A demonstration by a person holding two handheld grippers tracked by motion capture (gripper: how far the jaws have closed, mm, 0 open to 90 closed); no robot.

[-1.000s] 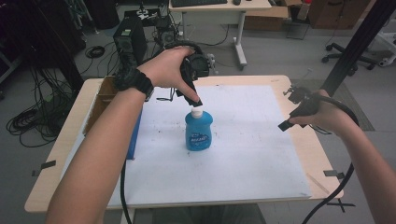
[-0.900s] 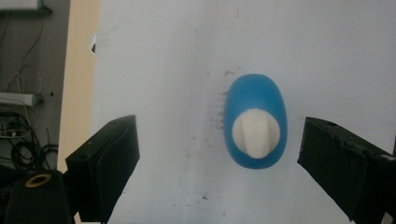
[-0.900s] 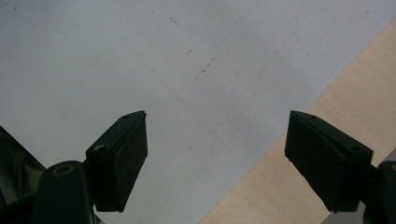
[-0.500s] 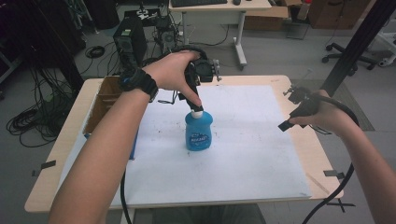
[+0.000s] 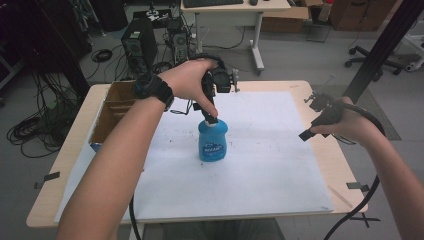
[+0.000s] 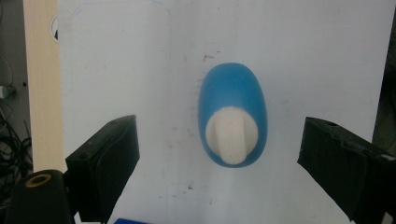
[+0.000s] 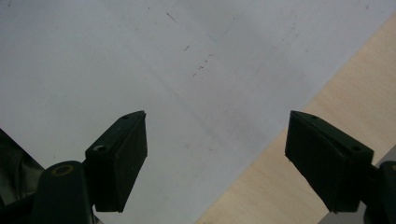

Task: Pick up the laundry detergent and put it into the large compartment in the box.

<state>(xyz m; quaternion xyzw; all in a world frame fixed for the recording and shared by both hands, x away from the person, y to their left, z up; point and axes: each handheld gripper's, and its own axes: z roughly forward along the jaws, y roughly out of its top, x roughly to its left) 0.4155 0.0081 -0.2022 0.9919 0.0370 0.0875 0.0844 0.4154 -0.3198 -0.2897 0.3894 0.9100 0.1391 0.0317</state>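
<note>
A blue bottle (image 5: pixel 212 145) with a white cap (image 6: pixel 231 135) stands upright on the white sheet (image 5: pixel 270 165) near the table's middle. My left gripper (image 5: pixel 212 116) points straight down over it. In the left gripper view my left gripper (image 6: pixel 222 133) is open, its jaws wide to either side of the cap and clear of it. The bottle's blue shoulder (image 6: pixel 232 88) shows around the cap. At the table's right edge my right gripper (image 5: pixel 311 126) hovers above the sheet. In its own view my right gripper (image 7: pixel 217 135) is open with nothing between its jaws.
An open cardboard box (image 5: pixel 112 107) sits at the table's left side, with something blue (image 5: pixel 97 146) below its near corner. Bare wood of the table (image 7: pixel 303 121) borders the sheet at the right. Cables trail from both grippers toward the near edge.
My left hand has shifted slightly over the bottle, so its jaw now covers more of the cap from above. My right hand has kept still.
</note>
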